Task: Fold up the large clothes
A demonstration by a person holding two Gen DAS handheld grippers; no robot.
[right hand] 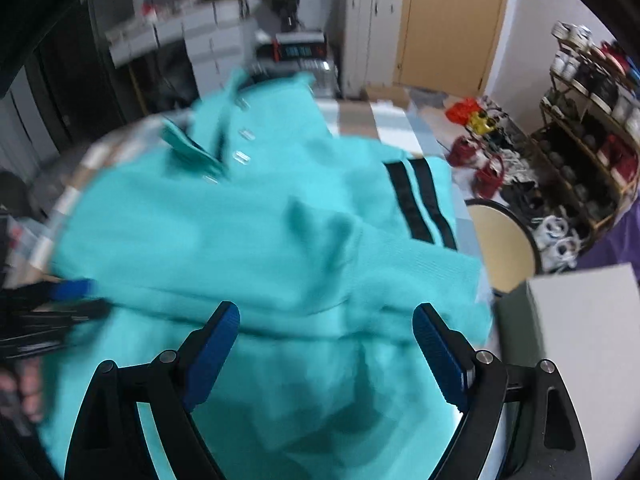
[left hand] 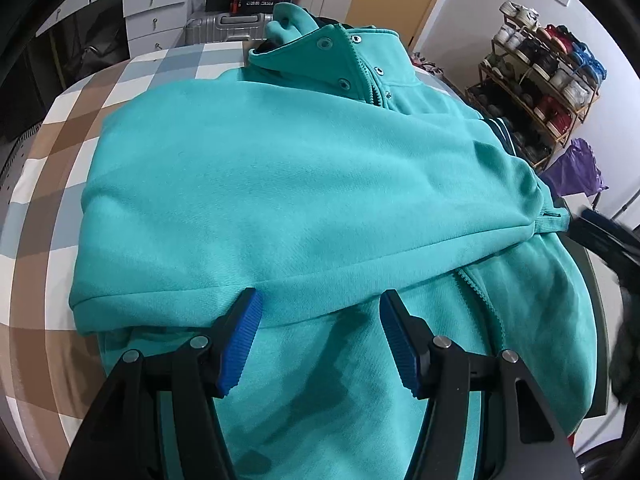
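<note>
A teal jacket point(left hand: 280, 184) lies across the checked counter point(left hand: 60, 128), collar toward the far edge, hem at the near edge, with 1 sleeve point(left hand: 320, 220) folded across the chest and a striped sleeve point(right hand: 420, 204) at the right edge. The next fold looks best started by pinching the hem at 2 well-spaced points and lifting both evenly, so the crossed sleeve does not slide. The left hand-held gripper point(left hand: 320, 340) hovers half spread just over the sleeve's near edge, pinching nothing. The right hand-held gripper point(right hand: 326, 352) is spread wide above the cloth near the right edge, also gripping nothing.
</note>
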